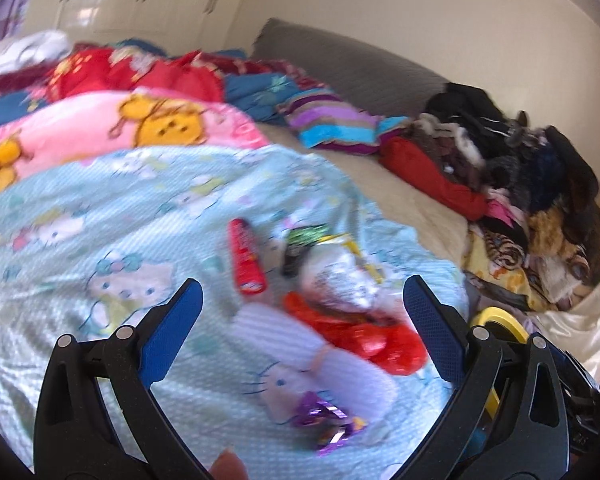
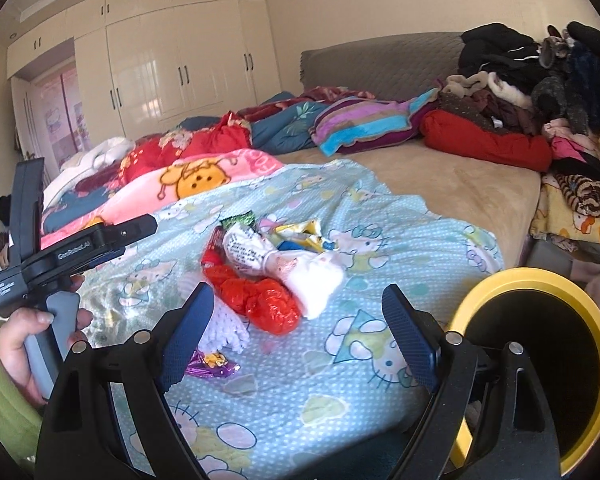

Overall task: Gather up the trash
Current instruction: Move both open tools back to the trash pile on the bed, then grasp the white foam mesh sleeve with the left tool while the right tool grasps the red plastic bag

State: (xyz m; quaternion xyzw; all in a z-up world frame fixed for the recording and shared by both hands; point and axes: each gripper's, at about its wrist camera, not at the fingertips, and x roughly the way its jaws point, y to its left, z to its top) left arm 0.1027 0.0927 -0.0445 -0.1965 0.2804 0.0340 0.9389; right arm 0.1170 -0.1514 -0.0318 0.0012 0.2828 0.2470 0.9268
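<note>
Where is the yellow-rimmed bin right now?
In the right wrist view the yellow-rimmed bin stands at lower right, beside the bed's edge, right of the right gripper and the light blue blanket.

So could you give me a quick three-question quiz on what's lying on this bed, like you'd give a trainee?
1. True or false: the right hand-held gripper is shut on a wrapper.
2. Which lies nearest the right hand-held gripper's left finger? A) the purple foil wrapper B) the striped pillow C) the red garment
3. Fill in: the bin beside the bed has a ____ rim.

Key: 1 false, its jaws stand open over the red plastic bag and hold nothing; 2 A; 3 yellow.
</note>
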